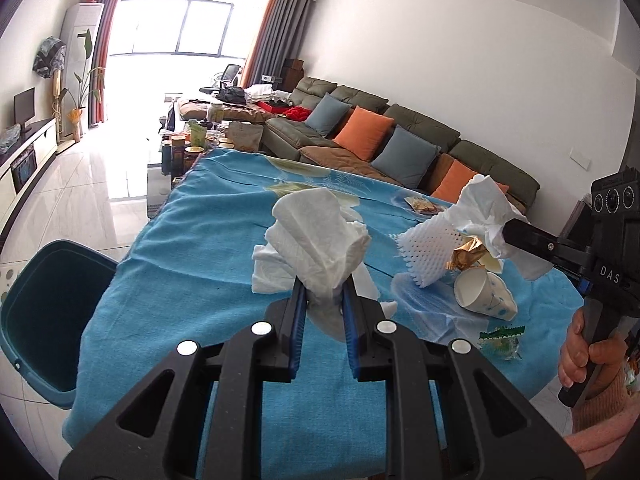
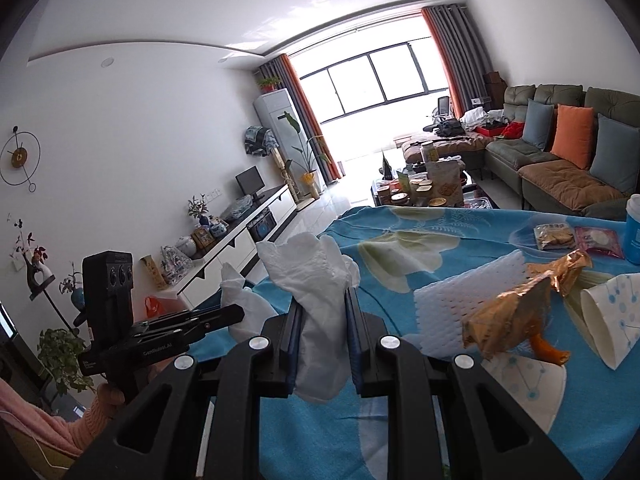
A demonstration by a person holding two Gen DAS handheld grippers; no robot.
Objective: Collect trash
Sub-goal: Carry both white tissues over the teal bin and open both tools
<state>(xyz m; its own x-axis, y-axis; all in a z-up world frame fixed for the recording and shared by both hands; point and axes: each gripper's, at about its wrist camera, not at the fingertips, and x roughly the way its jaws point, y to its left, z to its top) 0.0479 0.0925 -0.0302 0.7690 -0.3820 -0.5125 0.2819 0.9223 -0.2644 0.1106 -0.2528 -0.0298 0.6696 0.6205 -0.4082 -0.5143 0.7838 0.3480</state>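
My left gripper (image 1: pixel 324 292) is shut on a crumpled white tissue (image 1: pixel 316 236) and holds it above the blue tablecloth (image 1: pixel 192 292). My right gripper (image 2: pixel 322 304) is shut on another white tissue (image 2: pixel 316 280), also held above the cloth; it shows at the right of the left wrist view (image 1: pixel 502 236) with its tissue (image 1: pixel 486 200). On the cloth lie a white foam net (image 1: pixel 428 248), a gold wrapper (image 1: pixel 468 258), a tipped paper cup (image 1: pixel 486 296) and a green-edged candy wrapper (image 1: pixel 500 342). A dark teal bin (image 1: pixel 44 320) stands left of the table.
Snack packets (image 2: pixel 554 236) and a blue container (image 2: pixel 634 236) lie at the table's far right. A cluttered coffee table (image 2: pixel 424 188), a sofa with cushions (image 2: pixel 560 152) and a TV cabinet (image 2: pixel 248 228) stand beyond. The left gripper's handle (image 2: pixel 112 320) is close on my left.
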